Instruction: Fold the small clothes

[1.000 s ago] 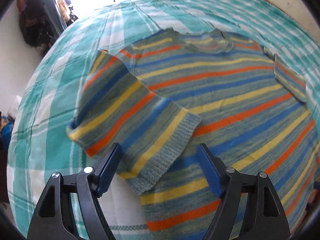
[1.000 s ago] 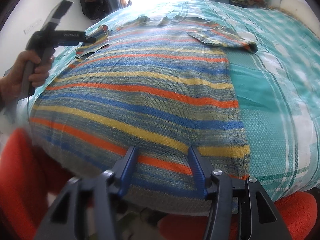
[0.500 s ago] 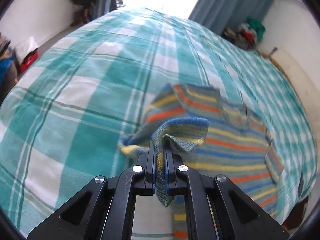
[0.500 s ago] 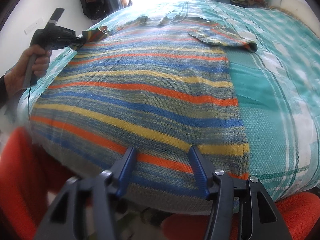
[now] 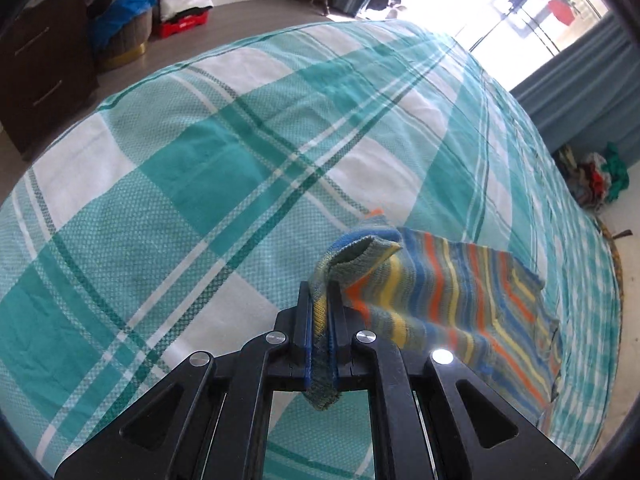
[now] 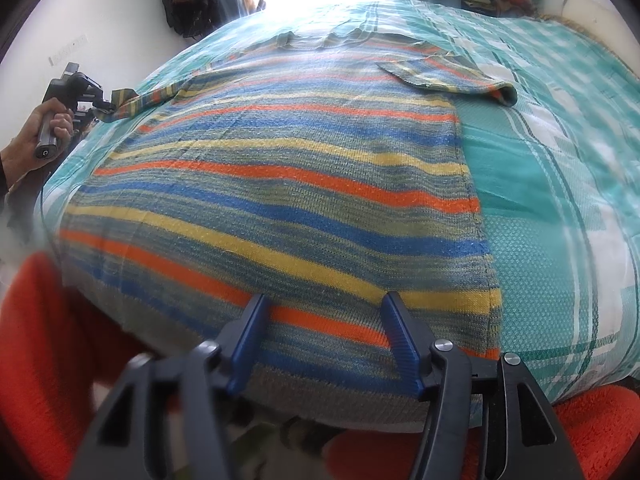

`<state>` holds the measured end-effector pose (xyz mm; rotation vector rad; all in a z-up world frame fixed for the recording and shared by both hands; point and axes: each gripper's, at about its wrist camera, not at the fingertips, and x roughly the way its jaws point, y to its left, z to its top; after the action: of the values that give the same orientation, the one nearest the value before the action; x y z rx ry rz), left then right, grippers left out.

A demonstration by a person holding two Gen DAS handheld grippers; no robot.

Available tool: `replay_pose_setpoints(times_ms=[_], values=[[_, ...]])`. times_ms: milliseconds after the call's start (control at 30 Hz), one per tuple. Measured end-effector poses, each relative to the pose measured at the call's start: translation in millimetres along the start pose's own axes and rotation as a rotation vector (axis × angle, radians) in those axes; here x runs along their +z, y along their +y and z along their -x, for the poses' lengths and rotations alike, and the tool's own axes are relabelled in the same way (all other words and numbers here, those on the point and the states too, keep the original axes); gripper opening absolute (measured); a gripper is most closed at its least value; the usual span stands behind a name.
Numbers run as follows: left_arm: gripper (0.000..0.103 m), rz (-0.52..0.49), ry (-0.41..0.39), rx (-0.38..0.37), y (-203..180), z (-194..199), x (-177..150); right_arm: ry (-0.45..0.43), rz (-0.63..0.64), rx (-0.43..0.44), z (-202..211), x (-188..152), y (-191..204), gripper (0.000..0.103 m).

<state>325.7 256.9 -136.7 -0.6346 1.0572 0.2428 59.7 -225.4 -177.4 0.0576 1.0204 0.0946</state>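
Observation:
A small striped knit sweater (image 6: 280, 200), in blue, yellow, orange and grey-green, lies flat on a teal plaid bedspread (image 6: 540, 200). My left gripper (image 5: 320, 312) is shut on the cuff of the sweater's left sleeve (image 5: 420, 288) and holds it stretched out sideways off the body; it also shows in the right wrist view (image 6: 106, 106). My right gripper (image 6: 324, 320) is open over the sweater's bottom hem at the bed's near edge, with nothing in it. The right sleeve (image 6: 444, 78) lies folded across the chest.
The bedspread (image 5: 200, 160) covers the whole bed. A dark dresser (image 5: 40, 60) and piled clothes (image 5: 120, 12) stand beyond its far side. Something red (image 6: 40, 340) lies below the bed's near edge. Curtains (image 5: 580, 92) hang by a bright window.
My left gripper shut on the left sleeve's cuff and pulled it outward, unfolding it off the sweater's body. My right gripper stayed open at the hem.

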Motion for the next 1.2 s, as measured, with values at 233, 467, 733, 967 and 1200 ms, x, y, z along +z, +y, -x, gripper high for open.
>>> replay_pose_setpoints(times_ms=[233,467,733,967,1200], values=[[0.005,0.094,0.023,-0.013,30.8,-12.8,-9.7,-0.001,0.006,-0.002,-0.5,-0.3,0.5,0.059],[0.001,0.162,0.009,0.053,62.4,-7.4,-4.6,-0.007,0.019,-0.01,-1.0,-2.0,2.8,0.06],[0.022,0.089,-0.019,0.061,78.5,17.5,-27.0,-0.015,0.024,-0.011,-0.1,-3.2,3.2,0.06],[0.083,-0.016,-0.045,0.024,65.7,51.7,-67.6,-0.023,0.028,-0.016,0.7,-4.3,4.9,0.061],[0.097,-0.214,-0.163,0.051,30.4,78.0,-108.1,-0.014,0.027,-0.001,1.2,-1.0,5.9,0.069]])
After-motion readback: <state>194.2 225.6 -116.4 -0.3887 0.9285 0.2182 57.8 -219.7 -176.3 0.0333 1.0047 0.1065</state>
